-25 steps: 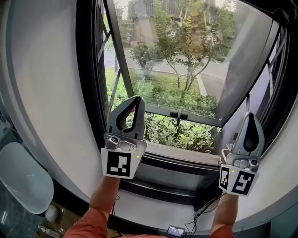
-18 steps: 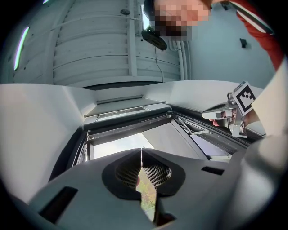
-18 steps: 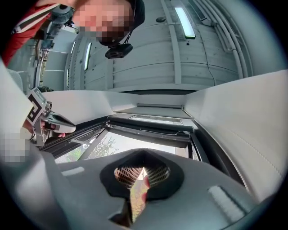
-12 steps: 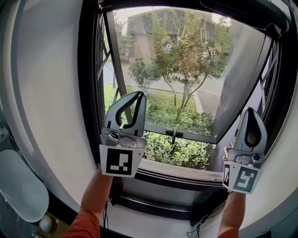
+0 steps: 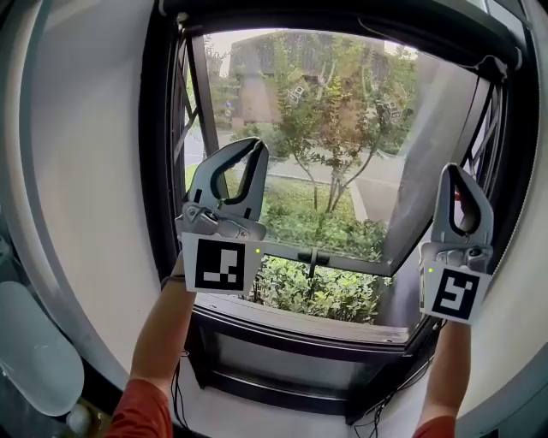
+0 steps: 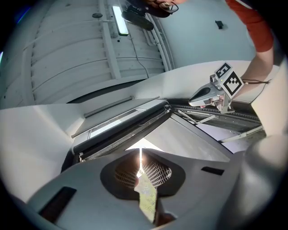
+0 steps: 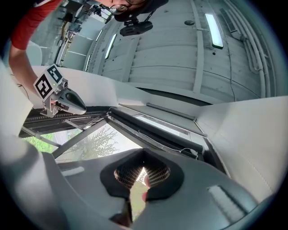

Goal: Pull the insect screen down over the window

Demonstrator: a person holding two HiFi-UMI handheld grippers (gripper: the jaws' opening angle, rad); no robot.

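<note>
A white wall (image 5: 86, 171) curves along the left, ending at the dark window frame (image 5: 161, 171). Just right of that edge the left gripper (image 5: 254, 145) is held up in front of the pane, tips pointing up and tilted right. Its jaws are clenched with nothing between them; in its own view only a thin line of light shows where they meet.

The middle of the window is open room: trees (image 5: 342, 111) and shrubs show through, and no object stands between the two grippers, which are well apart. Low down, the sash bar (image 5: 342, 257) with its handle (image 5: 312, 255) crosses the opening, and the sill (image 5: 317, 321) lies under it.

The screen (image 5: 342, 24) is up at the top edge, a dark bar along the head of the frame with a thin cord (image 5: 428, 43) trailing toward its right end. Both sets of tips are below it and apart from it.

At the right, a grey angled sash pane (image 5: 428, 145) leans along the frame. The right gripper (image 5: 454, 169) stands upright in front of it, near the right frame edge. Its jaws are clenched too, on nothing.
</note>
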